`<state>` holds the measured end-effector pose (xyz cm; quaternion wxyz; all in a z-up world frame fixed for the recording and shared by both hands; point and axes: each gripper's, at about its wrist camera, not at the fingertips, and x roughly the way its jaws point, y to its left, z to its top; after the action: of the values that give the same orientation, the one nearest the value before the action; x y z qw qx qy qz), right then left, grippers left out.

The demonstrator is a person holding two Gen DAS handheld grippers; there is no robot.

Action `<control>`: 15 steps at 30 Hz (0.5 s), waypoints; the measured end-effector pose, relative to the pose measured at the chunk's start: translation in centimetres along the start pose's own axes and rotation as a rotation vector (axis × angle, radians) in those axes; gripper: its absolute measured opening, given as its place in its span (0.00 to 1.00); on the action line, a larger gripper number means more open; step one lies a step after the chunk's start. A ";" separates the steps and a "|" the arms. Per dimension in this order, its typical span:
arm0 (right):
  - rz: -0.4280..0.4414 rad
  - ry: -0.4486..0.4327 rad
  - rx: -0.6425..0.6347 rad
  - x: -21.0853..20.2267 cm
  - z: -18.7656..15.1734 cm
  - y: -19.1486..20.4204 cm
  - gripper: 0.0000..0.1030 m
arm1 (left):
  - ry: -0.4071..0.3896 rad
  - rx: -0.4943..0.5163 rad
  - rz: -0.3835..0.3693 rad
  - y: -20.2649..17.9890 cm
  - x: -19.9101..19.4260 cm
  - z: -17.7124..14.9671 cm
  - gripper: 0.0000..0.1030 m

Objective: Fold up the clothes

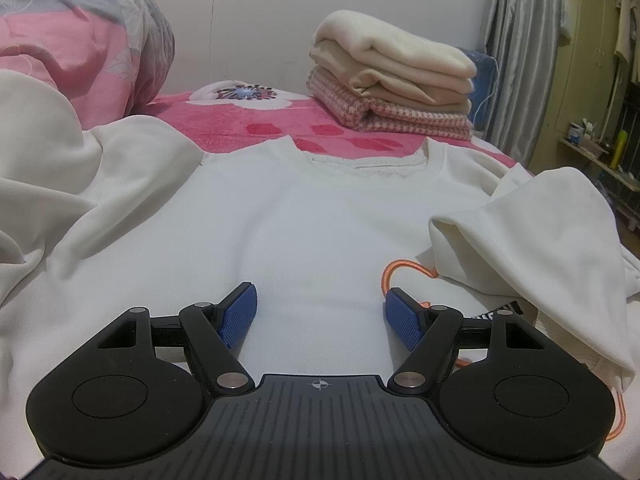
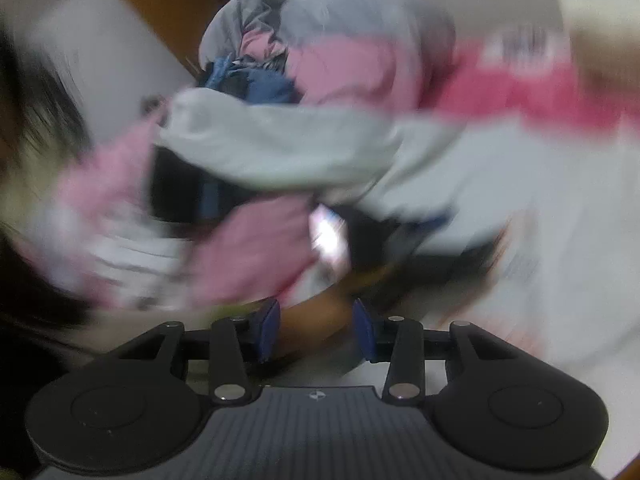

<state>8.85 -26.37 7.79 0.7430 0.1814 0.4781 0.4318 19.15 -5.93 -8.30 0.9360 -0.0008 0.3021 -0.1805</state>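
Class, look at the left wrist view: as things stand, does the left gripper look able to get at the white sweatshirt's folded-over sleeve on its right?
Probably yes. The left gripper is open over the white sweatshirt, and the folded sleeve lies beside it with nothing between.

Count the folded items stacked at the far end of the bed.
3, in one pile: a cream one on top, a beige one in the middle, a pink houndstooth one at the bottom. More may be hidden.
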 end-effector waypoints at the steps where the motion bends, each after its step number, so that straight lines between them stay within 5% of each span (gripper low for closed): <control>1: 0.050 0.013 0.068 -0.2 -0.9 -0.6 0.51 | 0.000 0.000 0.000 0.0 0.0 0.0 0.70; 3: -0.002 -0.006 0.147 -0.5 -2.6 -1.8 0.65 | 0.000 0.000 0.000 0.0 0.0 0.0 0.70; 11: -0.436 -0.291 0.423 -2.4 -5.5 -9.3 0.65 | 0.000 0.003 0.004 -0.1 0.0 0.0 0.70; 15: -0.626 -0.316 0.260 -0.1 -4.9 -9.5 0.64 | -0.001 0.008 0.009 -0.1 0.0 -0.1 0.70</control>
<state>9.05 -32.44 -0.93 0.8744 0.1838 0.4406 0.0862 19.04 -6.05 -8.32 0.9370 0.0041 0.3008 -0.1775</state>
